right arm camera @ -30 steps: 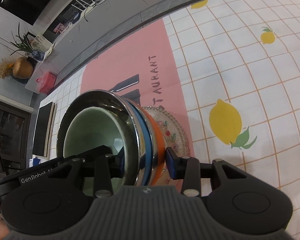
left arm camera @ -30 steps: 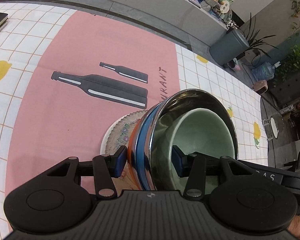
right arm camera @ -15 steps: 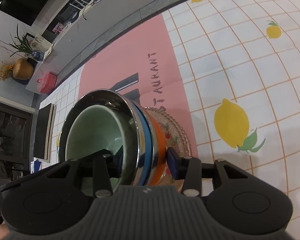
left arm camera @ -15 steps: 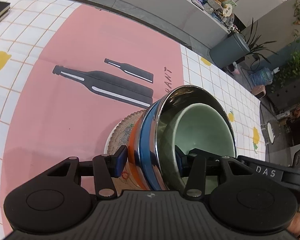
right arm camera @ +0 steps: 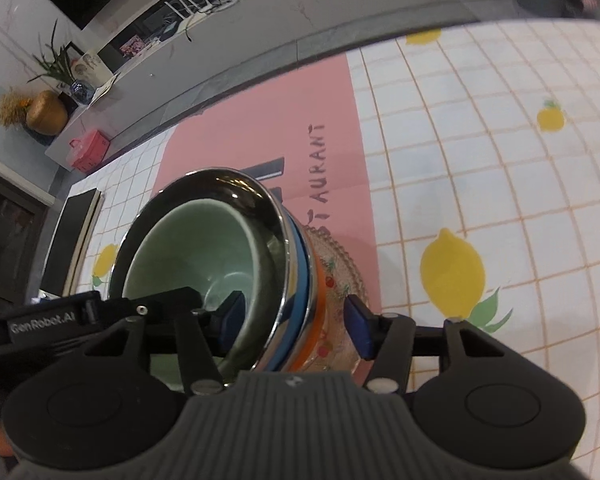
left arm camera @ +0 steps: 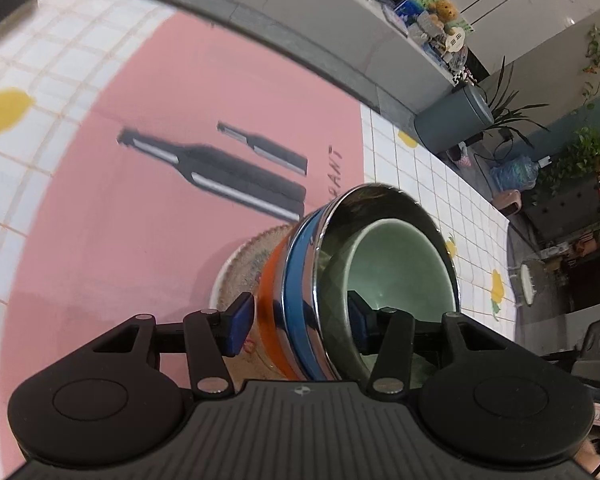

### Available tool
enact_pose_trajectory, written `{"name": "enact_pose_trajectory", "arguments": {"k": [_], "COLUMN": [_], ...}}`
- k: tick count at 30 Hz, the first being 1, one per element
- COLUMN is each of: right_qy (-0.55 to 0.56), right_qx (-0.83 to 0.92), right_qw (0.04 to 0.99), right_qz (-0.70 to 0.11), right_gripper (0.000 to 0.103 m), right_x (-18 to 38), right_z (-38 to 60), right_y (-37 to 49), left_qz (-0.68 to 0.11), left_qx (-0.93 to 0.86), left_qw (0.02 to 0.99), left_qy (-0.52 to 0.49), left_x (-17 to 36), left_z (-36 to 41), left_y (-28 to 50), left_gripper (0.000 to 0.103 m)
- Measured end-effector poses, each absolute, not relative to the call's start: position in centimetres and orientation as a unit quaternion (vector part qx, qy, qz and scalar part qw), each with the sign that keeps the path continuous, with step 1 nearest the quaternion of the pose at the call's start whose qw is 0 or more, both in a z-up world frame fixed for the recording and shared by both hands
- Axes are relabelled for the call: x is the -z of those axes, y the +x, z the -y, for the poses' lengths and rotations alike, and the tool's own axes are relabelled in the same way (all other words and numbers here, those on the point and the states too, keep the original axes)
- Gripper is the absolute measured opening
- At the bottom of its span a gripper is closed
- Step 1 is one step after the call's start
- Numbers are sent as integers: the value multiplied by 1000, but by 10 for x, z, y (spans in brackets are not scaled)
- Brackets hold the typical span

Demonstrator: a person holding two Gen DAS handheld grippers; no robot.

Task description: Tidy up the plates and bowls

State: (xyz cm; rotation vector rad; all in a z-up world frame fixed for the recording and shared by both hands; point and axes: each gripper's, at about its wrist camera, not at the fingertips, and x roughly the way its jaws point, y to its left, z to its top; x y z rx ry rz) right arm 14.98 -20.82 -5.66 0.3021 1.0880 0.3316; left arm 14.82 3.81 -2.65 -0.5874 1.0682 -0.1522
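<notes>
Nearest the lens, the left claw (left arm camera: 296, 322) straddles the rim of a nested stack of bowls, one blue pad outside the orange wall, the other inside the green bowl (left arm camera: 396, 268). Its jaws are opening and a gap shows at the outer pad, so it reads as released. The right claw (right arm camera: 296, 318) straddles the opposite rim the same way; its jaws are opening too, with the outer pad clear of the wall.

The stack runs green bowl inside steel bowl (right arm camera: 228, 184), inside blue bowl (left arm camera: 296, 256), inside orange bowl (left arm camera: 270, 280), all on a patterned plate (right arm camera: 350, 268) on the pink mat (left arm camera: 148, 208) of the worktop (right arm camera: 480, 152).

A risk, as I judge it: either inner pad could catch a rim as the claws withdraw, lifting or tipping the stack and sliding it off the plate.

The stack's axis is upright, mouths facing up. In the left view it sits at about 5 o'clock; in the right view, about 7 o'clock.
</notes>
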Motion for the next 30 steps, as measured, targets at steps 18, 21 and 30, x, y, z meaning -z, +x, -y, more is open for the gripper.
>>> {"name": "enact_pose_trajectory", "arguments": {"k": [18,21,30], "right_qy": [20,13,21], "right_qx": [-138,-136,-141], "right_qw": [916,923,913], "right_qz": [-376,-359,-383], "right_gripper": [70,76,82], "right_x": [-8,-10,10], "right_z": [204,203,197], "right_y": [88,70,49], "left_qz": [-365,-359,-411], "left_qx": [12,6,-8], "left_qw": [922,926,908], "left_qy": [-128,-115,-79], "left_x": [-38,-34,-7], "left_z": [-30,-27,-1], "left_y": [75,58,48], "left_gripper": [87,90,95]}}
